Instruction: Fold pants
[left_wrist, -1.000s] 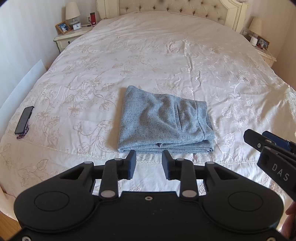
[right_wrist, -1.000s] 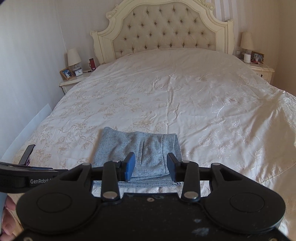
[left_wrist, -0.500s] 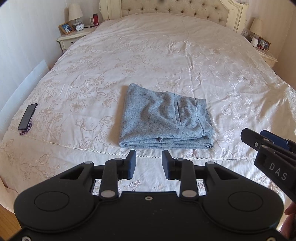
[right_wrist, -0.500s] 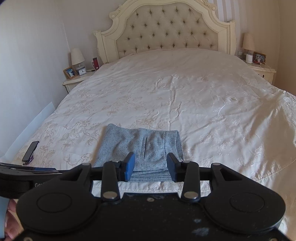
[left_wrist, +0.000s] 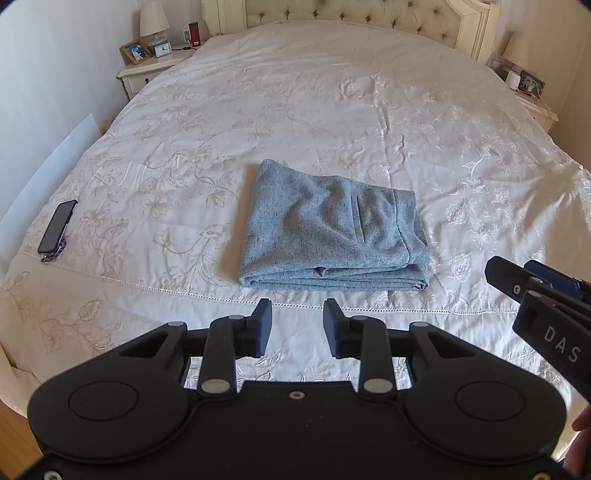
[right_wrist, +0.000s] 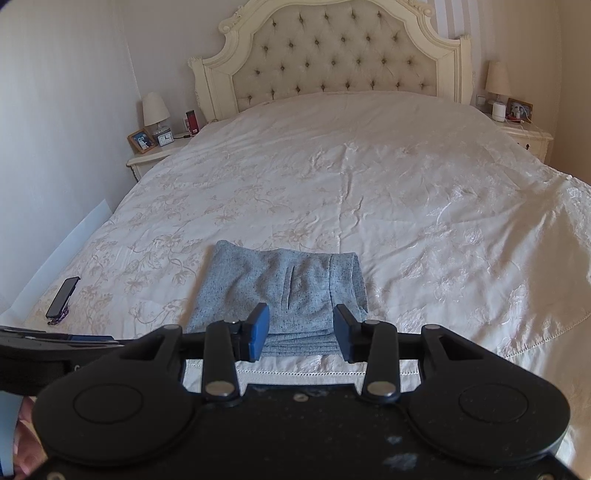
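Left wrist view: pants (left_wrist: 332, 236), grey-blue w/ dark flecks, lie folded into a compact rectangle on the bed (left_wrist: 332, 110), near its foot end, stacked layers showing along the near edge. Left gripper (left_wrist: 297, 328) hangs just short of that edge, not touching; jaws apart w/ nothing between them but bedspread. Right gripper (left_wrist: 517, 280) pokes in from the right edge, seen side-on, so can't judge its gap from here (white letters "DAS" on its body). Phone (left_wrist: 57, 230) lies face-up near the left edge of the bed, well apart from the pants. Nightstand (left_wrist: 151, 70) at top left carries a lamp (left_wrist: 154, 18), photo frame (left_wrist: 135, 50) and small clock (left_wrist: 162, 50).

Right wrist view: right gripper (right_wrist: 301, 332) sits low over the near end of the pants (right_wrist: 280, 291), blue pads spread wide, fabric visible through the gap, nothing clamped. Can't tell if the tips touch the cloth. Left gripper (right_wrist: 55, 338) shows as a dark bar at the left edge, jaws not readable here. Tufted headboard (right_wrist: 332, 59) stands at the far end of the bed (right_wrist: 369, 166); phone (right_wrist: 62, 297) on the left, second nightstand (right_wrist: 524, 136) at right w/ a lamp (right_wrist: 496, 79).
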